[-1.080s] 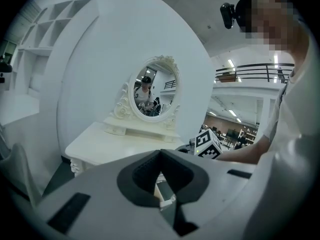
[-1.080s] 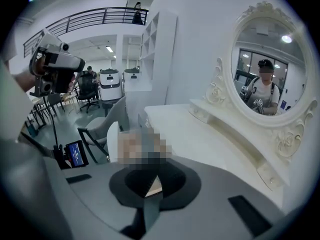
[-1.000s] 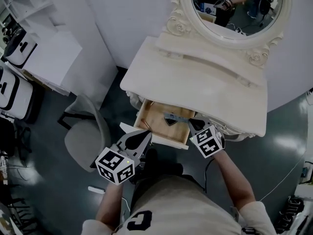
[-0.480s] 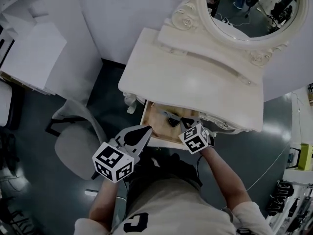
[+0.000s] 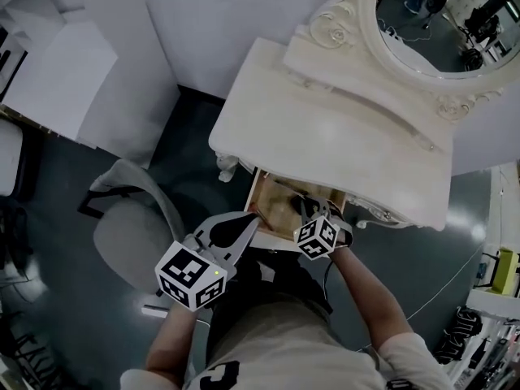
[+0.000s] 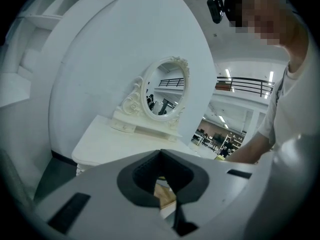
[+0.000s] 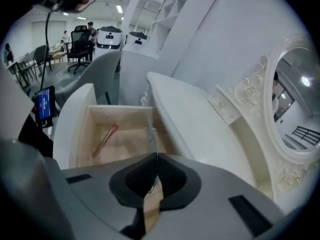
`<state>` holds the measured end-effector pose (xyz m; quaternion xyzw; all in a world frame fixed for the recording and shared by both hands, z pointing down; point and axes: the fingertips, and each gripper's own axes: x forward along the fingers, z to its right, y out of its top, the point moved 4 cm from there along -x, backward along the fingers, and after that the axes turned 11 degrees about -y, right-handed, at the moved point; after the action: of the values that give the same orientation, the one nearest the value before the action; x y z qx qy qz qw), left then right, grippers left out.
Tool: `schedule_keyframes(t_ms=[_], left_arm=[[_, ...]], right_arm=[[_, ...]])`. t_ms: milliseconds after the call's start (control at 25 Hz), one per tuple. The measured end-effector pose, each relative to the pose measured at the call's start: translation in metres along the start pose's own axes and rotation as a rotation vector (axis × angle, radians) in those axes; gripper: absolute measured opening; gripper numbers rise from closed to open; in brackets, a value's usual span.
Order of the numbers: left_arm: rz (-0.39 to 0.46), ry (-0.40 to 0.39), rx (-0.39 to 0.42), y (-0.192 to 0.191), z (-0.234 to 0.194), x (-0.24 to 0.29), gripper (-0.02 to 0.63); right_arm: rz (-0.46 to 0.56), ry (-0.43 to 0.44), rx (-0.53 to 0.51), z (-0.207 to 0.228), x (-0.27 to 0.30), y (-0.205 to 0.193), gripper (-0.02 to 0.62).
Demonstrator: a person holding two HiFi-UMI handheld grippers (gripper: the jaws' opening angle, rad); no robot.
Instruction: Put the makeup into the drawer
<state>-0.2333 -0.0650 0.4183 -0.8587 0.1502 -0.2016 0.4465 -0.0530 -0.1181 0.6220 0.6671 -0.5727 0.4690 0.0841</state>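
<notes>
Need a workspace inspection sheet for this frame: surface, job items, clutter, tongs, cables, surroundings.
Surface: dressing table top bare; drawer open.
Job's things: pink-tipped stick lies in drawer; thin silvery stick pokes from right tongs.
Clutter: nothing seen.
Tongs: left tongs shut, empty; right tongs shut, apparently on the silvery stick, over the drawer.
Cables: thin pale line on floor, likely a cable.
Surroundings: oval mirror, grey chair, white shelving.
</notes>
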Motion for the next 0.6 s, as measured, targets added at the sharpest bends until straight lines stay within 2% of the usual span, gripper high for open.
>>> schedule_keyframes(t_ms=[240, 600], left_arm=[[-0.031, 0.018, -0.017, -0.007, -0.004, 0.004, 0.054], [-0.057, 0.038, -0.037, -0.014, -0.004, 0.012, 0.054]], right_arm=[[0.019, 0.099, -0.105, -0.037, 0.017, -0.008, 0.025], [0.018, 0.361, -0.221, -0.079, 0.017, -0.018, 0.025]])
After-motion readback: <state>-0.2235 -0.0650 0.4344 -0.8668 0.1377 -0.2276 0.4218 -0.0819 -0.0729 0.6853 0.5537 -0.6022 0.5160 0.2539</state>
